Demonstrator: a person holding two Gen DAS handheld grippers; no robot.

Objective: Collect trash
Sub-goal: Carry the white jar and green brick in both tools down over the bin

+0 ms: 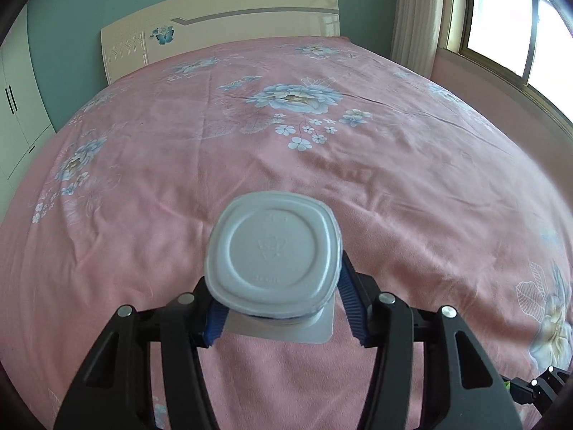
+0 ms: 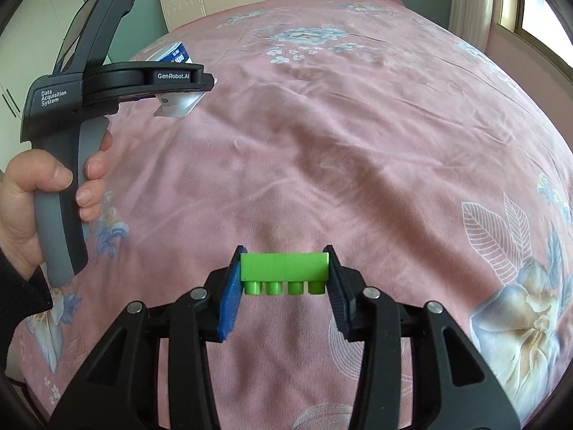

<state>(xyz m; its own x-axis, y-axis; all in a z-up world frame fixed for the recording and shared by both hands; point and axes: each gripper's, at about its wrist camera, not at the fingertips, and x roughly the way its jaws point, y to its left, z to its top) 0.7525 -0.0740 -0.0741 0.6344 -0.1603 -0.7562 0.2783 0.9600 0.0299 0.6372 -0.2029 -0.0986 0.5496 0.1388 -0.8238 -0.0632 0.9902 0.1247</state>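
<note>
My left gripper point(image 1: 277, 304) is shut on a white plastic yogurt cup point(image 1: 273, 256), held upside down with its base toward the camera, above the pink bed. The cup also shows in the right wrist view point(image 2: 177, 102), held by the left gripper point(image 2: 200, 82) at upper left. My right gripper point(image 2: 284, 283) is shut on a green toy brick point(image 2: 284, 267), studs pointing down, held between the blue pads above the bedspread.
A pink floral bedspread point(image 1: 250, 165) covers the bed. A cream headboard point(image 1: 222, 21) stands at the far end, a window point(image 1: 508, 18) with curtain at the right, white wardrobe doors point(image 1: 14, 100) at the left.
</note>
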